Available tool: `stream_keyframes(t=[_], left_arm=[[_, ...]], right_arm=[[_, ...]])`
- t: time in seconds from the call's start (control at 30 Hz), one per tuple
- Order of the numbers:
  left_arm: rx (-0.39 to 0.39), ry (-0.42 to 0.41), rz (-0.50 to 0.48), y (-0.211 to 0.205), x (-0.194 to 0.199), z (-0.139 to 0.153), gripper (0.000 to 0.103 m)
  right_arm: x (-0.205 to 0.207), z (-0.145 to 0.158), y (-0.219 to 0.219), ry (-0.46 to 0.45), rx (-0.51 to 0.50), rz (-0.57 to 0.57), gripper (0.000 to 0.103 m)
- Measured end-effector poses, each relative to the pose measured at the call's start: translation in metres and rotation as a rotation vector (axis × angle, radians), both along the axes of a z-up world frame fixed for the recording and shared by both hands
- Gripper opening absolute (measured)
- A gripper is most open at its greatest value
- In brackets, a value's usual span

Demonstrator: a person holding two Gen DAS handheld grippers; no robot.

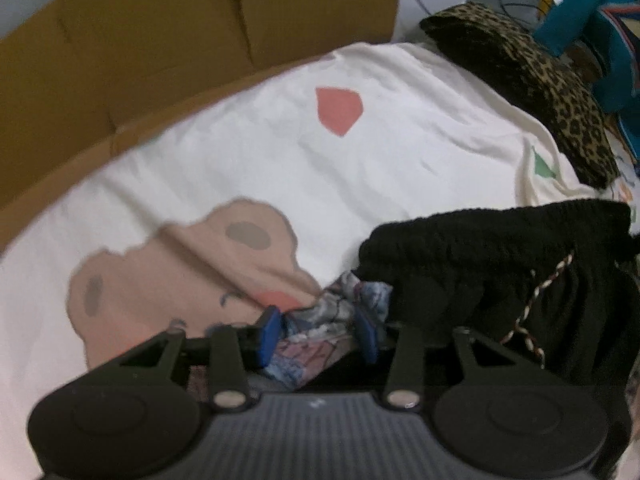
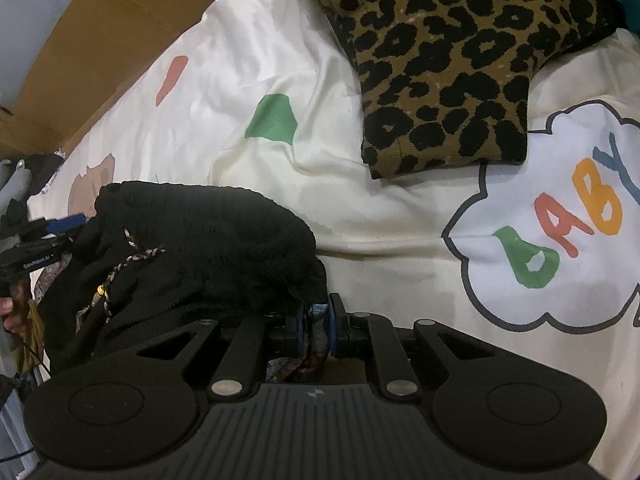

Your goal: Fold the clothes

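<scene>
A black garment (image 1: 500, 264) with a ribbed waistband, a braided drawstring (image 1: 528, 312) and a printed blue-pink lining hangs bunched over the bed. My left gripper (image 1: 320, 332) has its blue pads around a wad of the printed fabric (image 1: 340, 304) at the garment's left end. My right gripper (image 2: 316, 324) is shut on the printed edge under the garment's right end (image 2: 208, 240). The left gripper also shows at the left edge of the right wrist view (image 2: 52, 232).
A cream bedsheet (image 1: 300, 168) with coloured shapes and a "BABY" cloud print (image 2: 560, 220) covers the bed. A folded leopard-print garment (image 2: 448, 64) lies at the far right. A brown headboard (image 1: 140, 40) runs along the back. Teal items (image 1: 600, 40) stand beyond.
</scene>
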State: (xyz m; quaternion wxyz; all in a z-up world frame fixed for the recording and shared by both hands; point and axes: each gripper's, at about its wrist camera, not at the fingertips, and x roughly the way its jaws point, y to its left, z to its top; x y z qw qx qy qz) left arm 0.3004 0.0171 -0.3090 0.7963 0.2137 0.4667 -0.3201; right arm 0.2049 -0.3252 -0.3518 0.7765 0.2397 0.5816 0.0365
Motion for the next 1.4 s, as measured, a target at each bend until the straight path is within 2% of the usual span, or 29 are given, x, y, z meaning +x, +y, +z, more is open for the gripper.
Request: stream_keyframes(t=[0.13, 0.23, 0.3, 0.37, 0.43, 0.47, 0.53, 0.57, 0.63, 0.83, 1.0, 1.27, 1.4], left_arm=[[0.006, 0.011, -0.02, -0.008, 0.009, -0.007, 0.046], [0.014, 0.035, -0.028, -0.013, 0.016, -0.017, 0.046], [0.009, 0.041, -0.033, -0.012, 0.014, -0.019, 0.046], [0.005, 0.048, -0.038, -0.012, 0.013, -0.021, 0.044], [0.0, 0.057, -0.068, -0.014, 0.01, -0.021, 0.036], [-0.002, 0.062, -0.083, -0.015, 0.009, -0.021, 0.032], [-0.003, 0.069, -0.11, -0.017, 0.006, -0.022, 0.017], [-0.003, 0.065, -0.119, -0.018, 0.004, -0.022, 0.016], [-0.001, 0.049, -0.126, -0.018, 0.001, -0.021, 0.009], [-0.079, -0.008, -0.023, 0.003, 0.007, 0.0, 0.006], [-0.105, -0.086, 0.075, 0.026, 0.015, 0.023, 0.006], [-0.09, -0.227, 0.227, 0.071, 0.023, 0.049, 0.006], [-0.093, -0.25, 0.291, 0.096, 0.034, 0.056, 0.006]], right_arm=[[0.002, 0.001, 0.003, -0.009, -0.011, 0.009, 0.015], [0.004, 0.001, 0.006, -0.022, -0.026, 0.024, 0.022], [0.006, -0.001, 0.007, -0.029, -0.032, 0.029, 0.036], [0.009, -0.004, 0.008, -0.034, -0.038, 0.03, 0.037], [0.011, -0.003, 0.011, -0.046, -0.046, 0.039, 0.038], [0.012, -0.002, 0.012, -0.054, -0.051, 0.044, 0.035], [0.014, 0.0, 0.015, -0.068, -0.06, 0.055, 0.023], [0.015, 0.001, 0.016, -0.076, -0.065, 0.061, 0.017], [0.019, 0.005, 0.016, -0.093, -0.065, 0.06, 0.016], [0.045, 0.024, 0.022, -0.158, -0.087, 0.102, 0.015], [0.077, 0.04, 0.035, -0.21, -0.104, 0.144, 0.014], [0.145, 0.061, 0.069, -0.268, -0.119, 0.282, 0.013], [0.184, 0.074, 0.094, -0.319, -0.139, 0.343, 0.013]])
